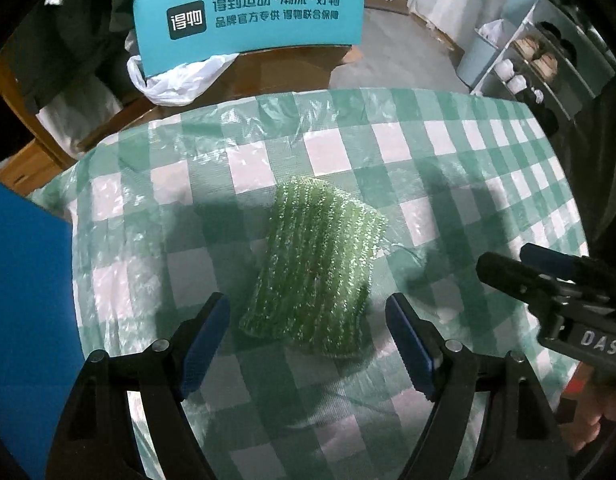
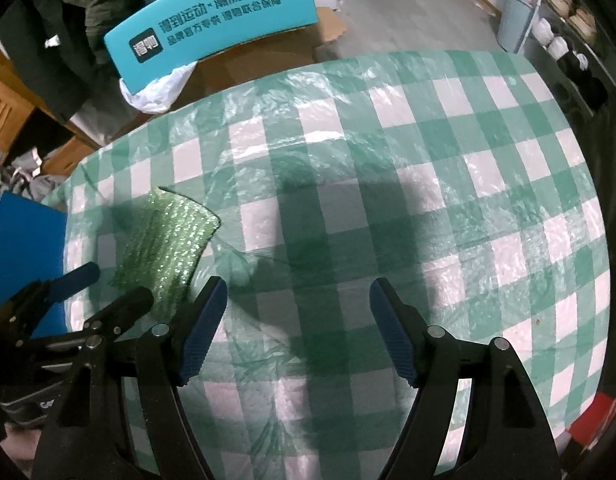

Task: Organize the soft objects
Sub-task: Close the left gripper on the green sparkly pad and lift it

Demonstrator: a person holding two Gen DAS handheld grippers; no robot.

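Left wrist view: my left hand-held gripper (image 1: 308, 320) points steeply down, jaws spread over the green scrubbing cloth (image 1: 316, 264) lying on the bench (image 1: 448, 140). My right hand-held gripper (image 2: 297, 308) hangs spread and empty beside it, above the green-checked plastic cover (image 2: 468, 160); a teal box (image 1: 247, 12) stands behind.

left wrist: steep down, near | right wrist: same | shared: checked tablecloth (image 1: 440, 136)
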